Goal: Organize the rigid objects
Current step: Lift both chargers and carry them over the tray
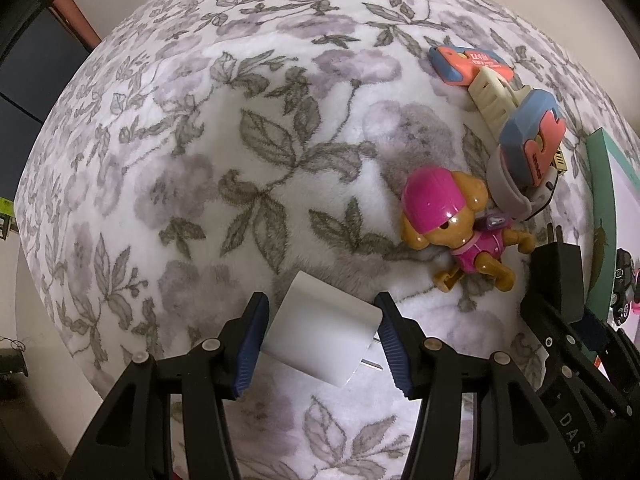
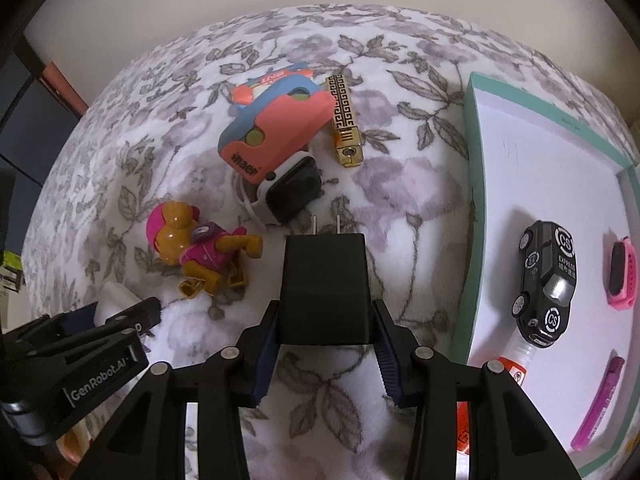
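A white wall charger (image 1: 320,340) sits between the blue pads of my left gripper (image 1: 321,300), which is shut on it just over the floral blanket (image 1: 240,160). My right gripper (image 2: 326,306) is shut on a black wall charger (image 2: 324,280) with its prongs pointing away. Each gripper shows in the other's view: the right gripper (image 1: 560,308) at the right edge, the left gripper (image 2: 120,320) at the lower left. A toy dog with a pink helmet (image 1: 448,220) (image 2: 192,248) lies on the blanket between them.
A teal-rimmed white box (image 2: 476,200) on the right holds a black toy car (image 2: 546,284), a pink item (image 2: 622,276) and a magenta pen (image 2: 596,404). Blue-and-coral gadgets (image 2: 276,136), a black smartwatch (image 2: 292,192) and a gold lighter (image 2: 344,120) lie farther back.
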### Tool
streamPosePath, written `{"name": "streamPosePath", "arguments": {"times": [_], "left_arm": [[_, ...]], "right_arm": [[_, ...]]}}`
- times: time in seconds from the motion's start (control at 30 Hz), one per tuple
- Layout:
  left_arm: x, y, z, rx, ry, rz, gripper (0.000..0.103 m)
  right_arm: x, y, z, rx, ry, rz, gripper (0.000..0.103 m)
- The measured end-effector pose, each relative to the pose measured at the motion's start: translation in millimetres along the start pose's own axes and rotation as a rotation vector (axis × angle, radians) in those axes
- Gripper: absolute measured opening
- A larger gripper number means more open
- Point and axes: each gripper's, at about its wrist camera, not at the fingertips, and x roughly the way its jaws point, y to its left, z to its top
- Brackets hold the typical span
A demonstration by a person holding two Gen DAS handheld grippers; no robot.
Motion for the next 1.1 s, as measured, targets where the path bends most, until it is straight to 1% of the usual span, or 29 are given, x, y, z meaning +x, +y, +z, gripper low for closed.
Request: {"name": "streamPosePath", "arguments": {"times": [0.17,0.33,0.47,0.83,1.1], "left_arm": [[-4.7,-0.7,0.0,-0.01,-0.011,-0.028,0.056],[-13.3,-3.3,0.3,-0.007,-0.033,-0.032,0.056],[-20.0,-2.0,1.1,-0.009,-0.047,-0.041,0.056],[-54.0,1.4,1.4,-0.008,-0.109,-0.065,0.056],[-72.0,-13.4,-1.0,0.013,-0.139,-0.081,0.056]], "right_arm": [[-3.6,-4.4,-1.3,0.008,0.01,0.02,0.045],[-9.9,-9.4,-3.5,0.021,0.008,0.038,0.045],[-21.4,-14.0,-1.5,0.029,-0.013,0.058,0.045],[-50.1,-31.3,2.1,0.068,-0.066,0.114,0.044],[-70.1,-49.8,8.7,0.126,-0.118,0.14,0.044]]}}
